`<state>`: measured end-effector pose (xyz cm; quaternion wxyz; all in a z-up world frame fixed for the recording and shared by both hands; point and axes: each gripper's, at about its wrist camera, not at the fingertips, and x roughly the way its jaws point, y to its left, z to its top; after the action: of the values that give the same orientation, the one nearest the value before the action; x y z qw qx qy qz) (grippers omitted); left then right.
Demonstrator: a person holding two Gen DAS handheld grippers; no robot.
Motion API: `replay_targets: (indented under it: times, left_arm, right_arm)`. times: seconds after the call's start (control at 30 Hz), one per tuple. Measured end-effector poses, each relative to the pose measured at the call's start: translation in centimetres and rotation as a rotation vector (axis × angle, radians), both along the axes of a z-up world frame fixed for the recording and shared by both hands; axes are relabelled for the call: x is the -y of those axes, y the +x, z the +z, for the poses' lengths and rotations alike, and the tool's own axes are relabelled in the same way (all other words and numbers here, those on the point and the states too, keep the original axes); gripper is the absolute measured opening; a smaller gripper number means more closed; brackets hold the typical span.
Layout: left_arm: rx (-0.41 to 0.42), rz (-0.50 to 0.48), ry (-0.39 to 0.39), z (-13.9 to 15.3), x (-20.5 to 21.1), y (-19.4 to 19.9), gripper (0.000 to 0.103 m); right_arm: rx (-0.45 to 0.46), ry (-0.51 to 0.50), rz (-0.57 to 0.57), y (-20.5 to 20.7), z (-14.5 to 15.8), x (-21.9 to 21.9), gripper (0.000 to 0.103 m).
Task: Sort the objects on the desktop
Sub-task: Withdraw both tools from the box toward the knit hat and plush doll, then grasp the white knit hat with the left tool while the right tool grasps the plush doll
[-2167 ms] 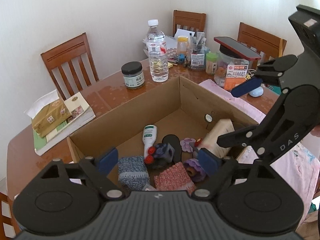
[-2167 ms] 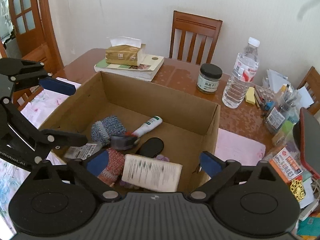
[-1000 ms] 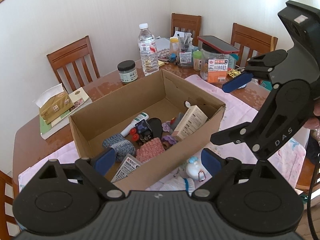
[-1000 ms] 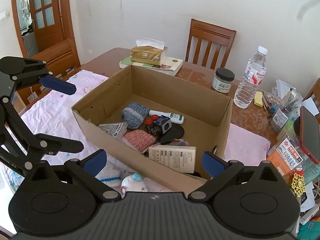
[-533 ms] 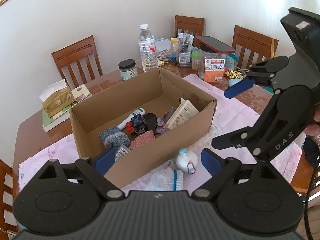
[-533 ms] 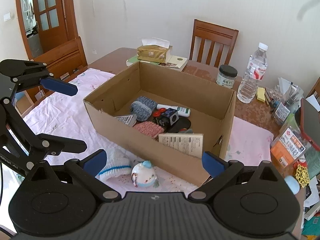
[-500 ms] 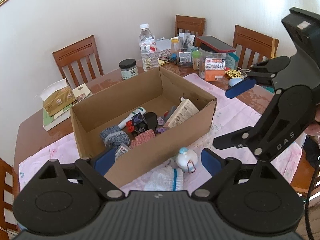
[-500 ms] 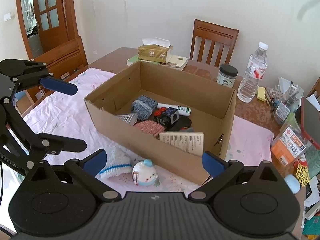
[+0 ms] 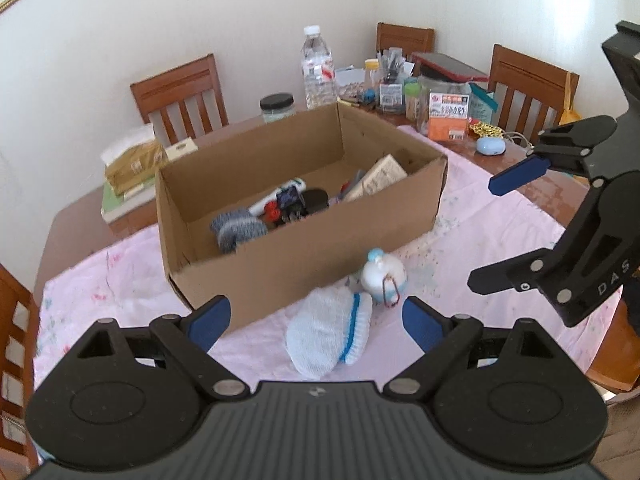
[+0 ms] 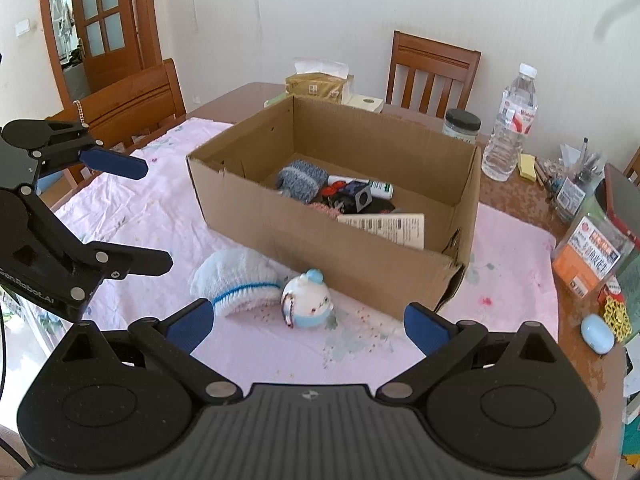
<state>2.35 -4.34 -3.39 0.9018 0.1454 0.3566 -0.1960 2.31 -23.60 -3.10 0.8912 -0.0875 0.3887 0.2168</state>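
Left wrist view: right gripper marked "DAS", fingers spread, empty. Left gripper fingers spread, empty, above white sock. Box unlabelled.

A plain brown cardboard box sits on a pale pink cloth with a faint floral print, over a reddish-brown desk. In front lie a white knitted sock with a blue stripe and a white round toy with light blue cap and base. Inside the box are a blue-grey knitted piece and a white tube with green lettering
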Motion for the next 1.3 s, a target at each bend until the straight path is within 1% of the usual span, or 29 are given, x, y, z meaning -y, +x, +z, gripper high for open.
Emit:
replay_targets:
  times: [0.1, 0.33, 0.43, 0.63, 0.83, 0.97, 1.03, 1.1, 1.17, 1.3]
  left_arm:
    - [0.007, 0.018, 0.014, -1.1, 0.0, -0.1, 0.093]
    - [-0.015, 0.030, 0.018, -3.2, 0.0, 0.6, 0.093]
    - [-0.030, 0.034, 0.015, -3.9, 0.1, 1.0, 0.093]
    - [-0.065, 0.043, 0.016, -5.4, -0.2, 2.1, 0.093]
    - [-0.091, 0.027, 0.040, -7.0, 0.0, 3.3, 0.093]
    - [-0.116, 0.017, 0.041, -7.9, 0.3, 4.0, 0.093]
    - [-0.125, 0.012, 0.041, -8.3, 0.4, 4.3, 0.093]
    - [-0.134, 0.008, 0.039, -8.7, 0.4, 4.6, 0.093]
    - [-0.141, 0.005, 0.037, -8.9, 0.5, 4.9, 0.093]
    - [-0.151, -0.002, 0.041, -9.5, 0.6, 5.5, 0.093]
  right_arm:
    - [-0.006, -0.010, 0.006, -0.4, -0.9, -0.2, 0.103]
    - [-0.023, -0.022, 0.003, -0.6, -2.6, -0.5, 0.103]
    - [-0.024, -0.018, -0.002, -0.3, -3.0, -0.7, 0.103]
    - [-0.019, -0.045, 0.006, 0.5, -4.3, -1.3, 0.102]
    - [-0.039, -0.060, 0.005, 1.7, -5.9, -1.4, 0.100]
    - [-0.058, -0.066, 0.014, 2.7, -7.0, -1.5, 0.099]
    - [-0.059, -0.086, 0.033, 3.2, -7.5, -1.8, 0.098]
    - [-0.058, -0.102, 0.050, 3.7, -7.9, -2.2, 0.094]
    - [-0.060, -0.109, 0.057, 4.2, -8.3, -2.4, 0.094]
    - [-0.061, -0.109, 0.078, 5.2, -8.6, -2.7, 0.090]
